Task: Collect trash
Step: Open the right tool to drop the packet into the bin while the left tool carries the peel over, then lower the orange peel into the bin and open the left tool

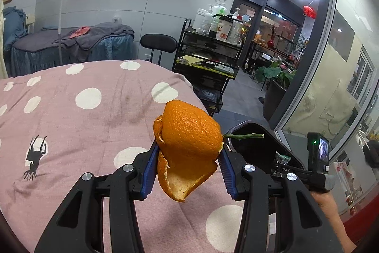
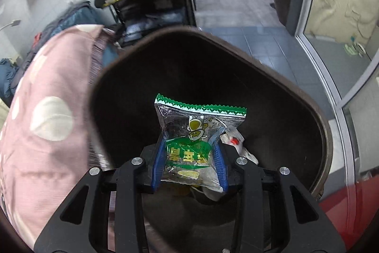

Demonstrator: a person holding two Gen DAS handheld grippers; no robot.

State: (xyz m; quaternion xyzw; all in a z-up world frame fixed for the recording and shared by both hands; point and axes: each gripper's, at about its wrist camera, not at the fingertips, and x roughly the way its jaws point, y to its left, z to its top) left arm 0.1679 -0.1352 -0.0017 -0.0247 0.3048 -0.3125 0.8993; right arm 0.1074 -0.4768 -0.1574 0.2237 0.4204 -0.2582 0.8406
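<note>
1. Gripping an orange peel (image 1: 187, 148) in my left gripper (image 1: 188, 166): jaws partly closed, blue pads pressing both its sides. Curled skin and a green stem (image 1: 245, 135) stick out past the tips at 3 o'clock.
2. My right gripper (image 2: 190, 164) is likewise partly closed, pinching a clear snack wrapper (image 2: 196, 138) with a green zigzag edge; its top half stands free above the pads.
3. Wrapper hangs directly over the dark bin (image 2: 272, 77), mouth filling that view. My guess: held there for dropping in.
4. White scraps (image 2: 233, 140) already lie inside, at 3 o'clock of the wrapper.
5. Peel sits above the pink polka-dot bedcover (image 1: 78, 115), bin at 3 o'clock of it, near but not under. I judge it goes in second.
6. Beyond: black trolley (image 1: 206, 56) at 12 o'clock, grey floor.
</note>
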